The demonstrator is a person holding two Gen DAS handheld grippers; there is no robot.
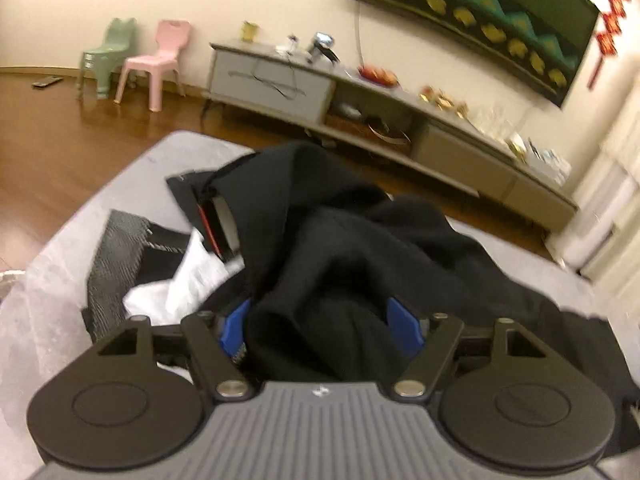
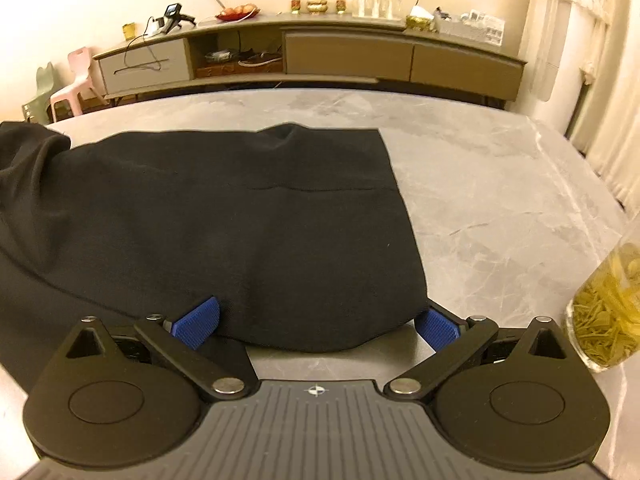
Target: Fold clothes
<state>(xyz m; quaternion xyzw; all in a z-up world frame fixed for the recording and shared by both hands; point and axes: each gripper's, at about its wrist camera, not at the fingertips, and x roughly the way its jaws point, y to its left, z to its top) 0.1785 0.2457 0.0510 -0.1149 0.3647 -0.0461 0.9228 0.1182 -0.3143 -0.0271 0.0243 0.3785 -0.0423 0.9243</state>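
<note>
Left gripper (image 1: 322,326): jaws spread wide, blue pads (image 1: 404,326) at 9 and 3 o'clock of a bunched fold of the black garment (image 1: 360,240). Fabric sits between the pads; whether they press on it, cannot tell. The garment heaps up in front of this gripper toward 12 o'clock, crumpled, on the grey marbled tabletop (image 1: 52,304). At 10 o'clock of the gripper lies a white cloth (image 1: 192,276), beside it a grey-black woven piece (image 1: 116,248), both partly under the black heap. Further at 11 o'clock, a flat black item with a red edge (image 1: 212,220) pokes from under the garment.

Right gripper (image 2: 316,326): released, jaws wide apart, pads at the near hem of the same black garment (image 2: 224,220), not pinching it. The left pad rests on the fabric, the right pad sits just off its corner over bare tabletop (image 2: 500,200). Here the garment lies flat and smooth, spreading from 6 to 12 o'clock, with its right edge straight. A glass jar (image 2: 608,308) of yellow-green contents stands at 3 o'clock, near the gripper.

Far, past the tabletop: a long low cabinet (image 2: 348,56) along the wall with small clutter on top; a pink chair (image 1: 156,64) and a green chair (image 1: 106,56) at 10 o'clock on the wooden floor (image 1: 60,140); a dark framed picture (image 1: 480,12) on the wall at 1 o'clock.
</note>
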